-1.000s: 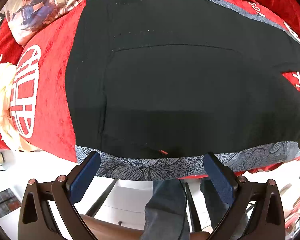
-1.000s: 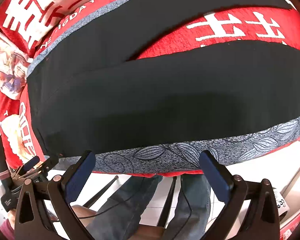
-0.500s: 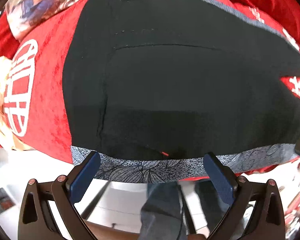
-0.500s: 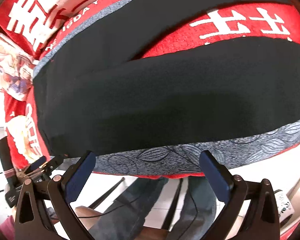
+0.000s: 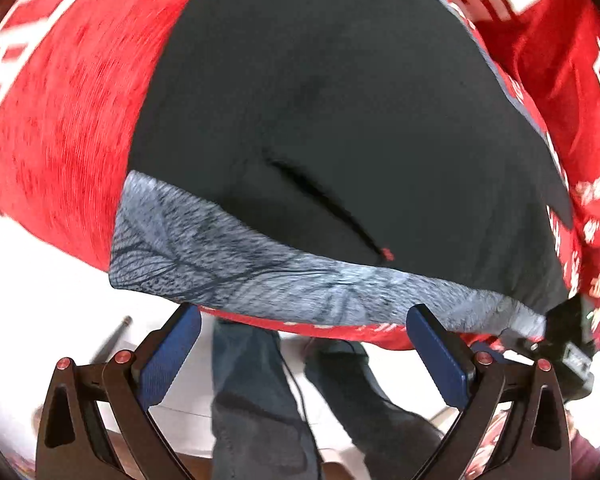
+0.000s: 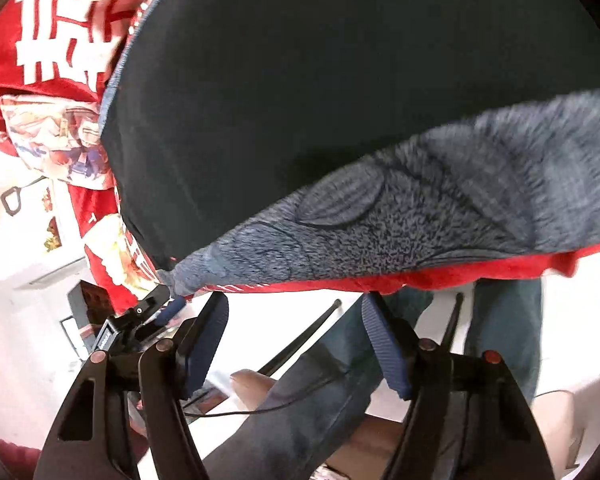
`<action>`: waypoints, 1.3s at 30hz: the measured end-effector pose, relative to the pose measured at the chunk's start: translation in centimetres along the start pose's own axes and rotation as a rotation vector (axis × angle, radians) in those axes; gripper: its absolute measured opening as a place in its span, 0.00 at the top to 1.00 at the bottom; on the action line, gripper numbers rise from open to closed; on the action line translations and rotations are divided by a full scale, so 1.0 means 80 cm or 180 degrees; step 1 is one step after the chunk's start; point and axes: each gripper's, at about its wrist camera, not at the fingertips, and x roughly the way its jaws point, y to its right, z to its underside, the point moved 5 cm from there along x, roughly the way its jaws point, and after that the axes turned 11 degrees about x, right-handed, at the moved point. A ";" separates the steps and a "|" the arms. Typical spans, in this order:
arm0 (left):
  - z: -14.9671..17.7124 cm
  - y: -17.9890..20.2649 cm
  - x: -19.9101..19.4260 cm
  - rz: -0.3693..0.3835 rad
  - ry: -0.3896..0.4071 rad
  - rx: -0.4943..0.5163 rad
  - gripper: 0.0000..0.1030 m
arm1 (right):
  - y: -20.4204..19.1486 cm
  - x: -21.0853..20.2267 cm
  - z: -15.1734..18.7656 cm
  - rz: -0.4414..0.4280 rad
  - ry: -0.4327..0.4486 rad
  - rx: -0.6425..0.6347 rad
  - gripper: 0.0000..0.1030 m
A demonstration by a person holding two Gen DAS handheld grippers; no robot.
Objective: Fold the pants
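Black pants (image 5: 340, 120), left gripper (image 5: 304, 356) wide open, empty

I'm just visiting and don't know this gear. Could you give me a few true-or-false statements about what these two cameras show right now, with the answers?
1. The pants are black with a grey patterned band along the near edge. True.
2. The pants lie on a plain white sheet. False: they lie on a red cloth with white lettering.
3. The left gripper is open, with nothing between its fingers. True.
4. The right gripper is clamped on the grey band. False: its jaws are apart, below the band's edge.
5. A person's legs in jeans show below the table edge. True.
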 end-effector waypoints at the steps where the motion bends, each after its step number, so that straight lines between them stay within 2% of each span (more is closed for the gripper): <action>1: 0.001 -0.007 0.002 0.0036 0.0029 -0.0074 0.00 | 0.003 0.007 -0.003 -0.0044 0.0005 0.0029 0.29; 6: -0.010 -0.021 0.011 0.0233 0.0158 -0.0387 0.00 | 0.009 0.007 -0.019 -0.0283 0.0119 0.0219 0.29; 9: -0.018 -0.016 0.005 0.0264 0.0228 -0.0359 0.02 | -0.003 -0.013 -0.027 -0.0582 0.0232 0.0256 0.29; 11: -0.017 -0.017 0.007 0.0229 0.0190 -0.0347 0.03 | -0.008 -0.017 -0.028 -0.0598 0.0224 0.0229 0.29; 12: -0.017 -0.019 0.008 0.0210 0.0171 -0.0353 0.09 | -0.007 -0.015 -0.027 -0.0552 0.0198 0.0211 0.29; 14: -0.016 -0.019 0.010 0.0173 0.0148 -0.0360 0.11 | -0.003 -0.011 -0.025 -0.0507 0.0171 0.0227 0.29; 16: -0.017 -0.016 0.011 0.0097 0.0130 -0.0350 0.20 | -0.001 -0.008 -0.025 -0.0562 0.0168 0.0341 0.31; 18: -0.016 -0.024 0.008 0.0039 0.0110 -0.0406 0.41 | 0.004 -0.007 -0.027 -0.0644 0.0184 0.0476 0.52; 19: -0.016 -0.029 0.005 0.0057 0.0114 -0.0438 0.48 | 0.008 -0.006 -0.028 -0.0625 0.0186 0.0511 0.74; 20: -0.015 -0.031 -0.002 0.0180 0.0143 -0.0469 0.65 | 0.008 -0.007 -0.028 -0.0604 0.0192 0.0540 0.86; 21: -0.020 -0.029 -0.004 0.0306 0.0150 -0.0467 0.80 | 0.005 -0.011 -0.027 -0.0616 0.0218 0.0530 0.87; 22: -0.020 -0.027 -0.008 0.0290 0.0127 -0.0452 0.80 | 0.001 -0.014 -0.026 -0.0628 0.0232 0.0508 0.92; 25: -0.026 -0.012 -0.028 0.0196 0.0094 -0.0276 0.80 | -0.023 -0.037 -0.020 -0.0637 0.0281 0.0325 0.93; 28: -0.036 0.006 -0.053 0.0238 0.0170 -0.0195 0.80 | -0.064 -0.072 -0.022 -0.0670 0.0369 0.0061 0.93; 31: -0.066 0.026 -0.089 0.0260 0.0350 -0.0101 0.80 | -0.103 -0.101 -0.037 -0.0675 0.0469 -0.0180 0.93; 33: -0.098 0.030 -0.107 0.0217 0.0482 -0.0016 0.80 | -0.137 -0.119 -0.057 -0.0669 0.0511 -0.0385 0.93; 35: -0.144 0.043 -0.128 0.0205 0.0724 0.0102 0.80 | -0.174 -0.131 -0.086 -0.0631 0.0542 -0.0604 0.93; 39: -0.232 0.057 -0.137 0.0142 0.1028 0.0345 0.80 | -0.222 -0.137 -0.148 -0.0548 0.0593 -0.0794 0.93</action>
